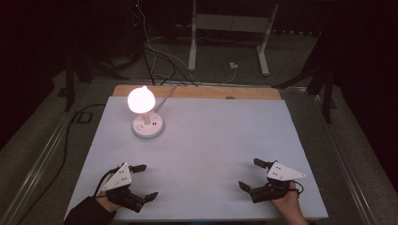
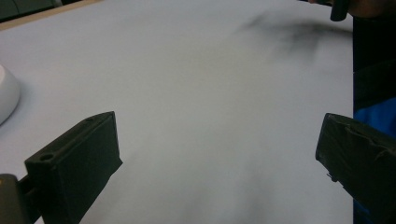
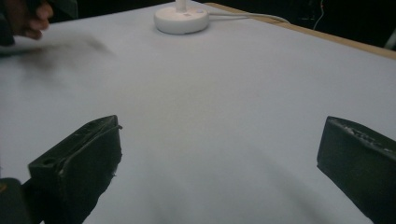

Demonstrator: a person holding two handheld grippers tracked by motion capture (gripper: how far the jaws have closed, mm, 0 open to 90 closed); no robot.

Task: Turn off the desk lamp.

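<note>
A small white lamp (image 1: 142, 108) glows at the back left of the white table (image 1: 206, 140), its bulb lit above a round base (image 1: 148, 125); that base appears again (image 3: 182, 17) in the right gripper view, with a white cord leading off it. My left gripper (image 1: 143, 182) rests near the front left edge, jaws wide apart with nothing between them (image 2: 219, 149). My right gripper (image 1: 248, 174) sits near the front right edge, likewise open and empty (image 3: 219, 149). Both are far from the lamp.
The lamp's cord (image 1: 165, 93) runs off the table's back edge, where a wooden strip (image 1: 197, 91) shows. Beyond lie floor cables (image 1: 159, 61) and a white frame stand (image 1: 230, 28). The room around the table is dark.
</note>
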